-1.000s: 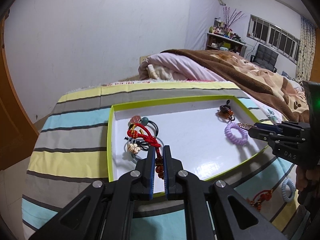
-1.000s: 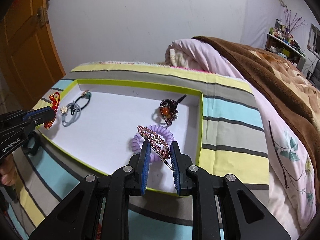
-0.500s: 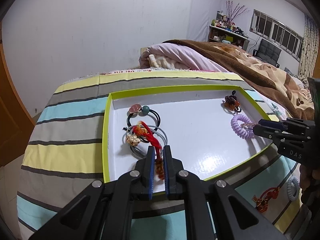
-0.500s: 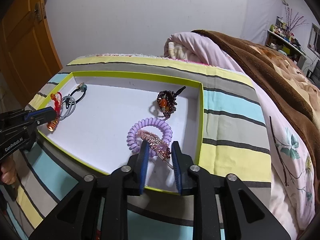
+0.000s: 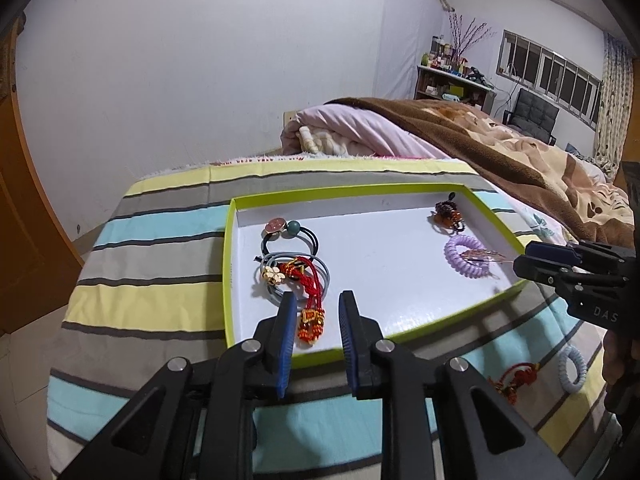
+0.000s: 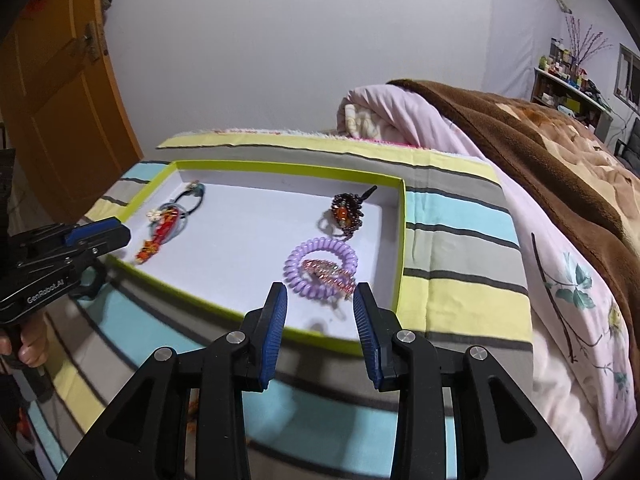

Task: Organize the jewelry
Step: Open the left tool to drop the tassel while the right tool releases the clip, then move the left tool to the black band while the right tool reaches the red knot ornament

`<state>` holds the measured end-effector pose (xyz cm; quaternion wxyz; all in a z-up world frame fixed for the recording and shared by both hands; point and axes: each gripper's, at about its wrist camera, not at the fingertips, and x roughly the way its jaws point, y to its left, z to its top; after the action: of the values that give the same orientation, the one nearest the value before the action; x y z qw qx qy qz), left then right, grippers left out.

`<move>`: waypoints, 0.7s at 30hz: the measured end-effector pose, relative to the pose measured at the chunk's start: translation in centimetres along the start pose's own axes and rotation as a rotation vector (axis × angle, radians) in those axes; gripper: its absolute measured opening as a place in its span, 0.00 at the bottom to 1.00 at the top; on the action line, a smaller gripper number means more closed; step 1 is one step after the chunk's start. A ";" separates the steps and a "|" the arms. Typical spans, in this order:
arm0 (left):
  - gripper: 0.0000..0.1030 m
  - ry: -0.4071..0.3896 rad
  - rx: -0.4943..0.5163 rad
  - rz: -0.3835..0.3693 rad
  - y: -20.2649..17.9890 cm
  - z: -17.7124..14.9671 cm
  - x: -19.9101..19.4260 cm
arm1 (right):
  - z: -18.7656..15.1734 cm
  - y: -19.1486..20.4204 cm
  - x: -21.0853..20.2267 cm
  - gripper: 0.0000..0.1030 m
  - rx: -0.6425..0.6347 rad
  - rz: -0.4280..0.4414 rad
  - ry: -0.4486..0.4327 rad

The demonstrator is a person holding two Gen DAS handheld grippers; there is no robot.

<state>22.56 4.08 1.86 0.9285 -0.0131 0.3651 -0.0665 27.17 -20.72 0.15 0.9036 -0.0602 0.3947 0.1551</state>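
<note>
Tray (image 5: 229, 264), frame centre: red knot charm (image 5: 310, 300) lay between my spread left tongs (image 5: 318, 334); pink hairclip (image 6: 330, 274) before my spread right tongs (image 6: 320, 330).

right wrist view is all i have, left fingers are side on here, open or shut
observer: Open. The left wrist view shows the left gripper with a clear gap between its fingers, and the red tassel charm lying in the tray, not gripped.
operator: any jewelry outside the tray
observer: Yes, two pieces: a red knot charm and a pale blue coil tie lie on the striped cover, on the near side of the tray.
</note>
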 end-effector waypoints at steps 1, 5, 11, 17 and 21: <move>0.22 -0.007 0.001 0.000 -0.1 -0.1 -0.4 | -0.2 0.2 -0.5 0.34 -0.002 0.004 -0.008; 0.22 -0.041 -0.008 -0.002 -0.4 -0.8 -2.6 | -1.3 0.8 -2.5 0.34 -0.001 0.024 -0.033; 0.22 -0.071 -0.025 0.000 -0.5 -2.7 -5.6 | -3.6 1.7 -5.2 0.34 -0.001 0.052 -0.056; 0.22 -0.085 -0.017 0.016 -0.7 -4.8 -8.1 | -5.6 2.4 -7.1 0.34 0.004 0.072 -0.063; 0.22 -0.090 -0.020 0.020 -1.0 -6.1 -9.4 | -6.8 2.8 -8.1 0.34 0.008 0.084 -0.068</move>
<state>11.48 4.52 3.85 0.9445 -0.0216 0.3236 -0.0528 16.32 -21.52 1.52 0.9095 -0.0349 0.3665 0.1932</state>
